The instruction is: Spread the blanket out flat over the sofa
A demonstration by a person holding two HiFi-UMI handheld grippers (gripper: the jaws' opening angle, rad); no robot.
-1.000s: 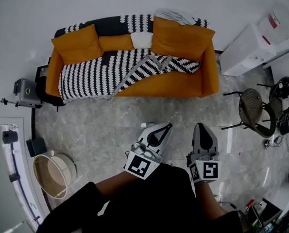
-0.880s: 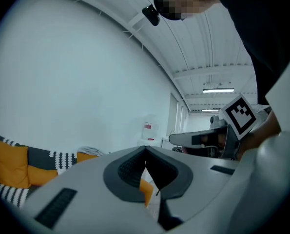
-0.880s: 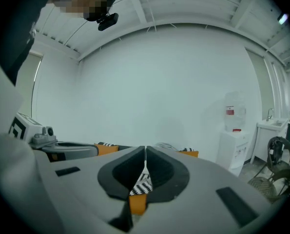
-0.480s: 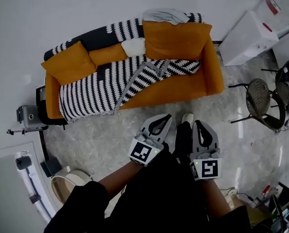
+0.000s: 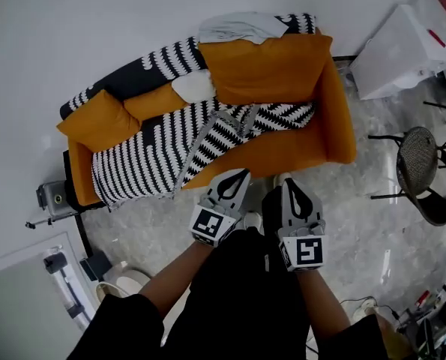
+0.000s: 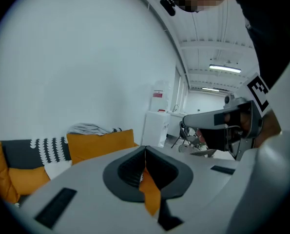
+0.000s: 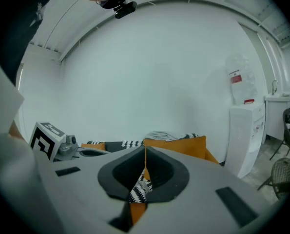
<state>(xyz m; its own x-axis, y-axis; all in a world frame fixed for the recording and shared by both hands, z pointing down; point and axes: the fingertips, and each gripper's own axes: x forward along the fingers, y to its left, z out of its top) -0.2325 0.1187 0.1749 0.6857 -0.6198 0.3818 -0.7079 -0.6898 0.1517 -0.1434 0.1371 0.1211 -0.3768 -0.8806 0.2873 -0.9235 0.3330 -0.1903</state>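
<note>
Ahead, blanket rumpled on sofa, well apart from left claw, right claw, both closed

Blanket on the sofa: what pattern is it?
The blanket has black-and-white zigzag stripes; the head view shows it best.

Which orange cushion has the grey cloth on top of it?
The large orange cushion at the sofa's right end: the grey cloth lies along its top. The smaller left cushions carry none.
</note>
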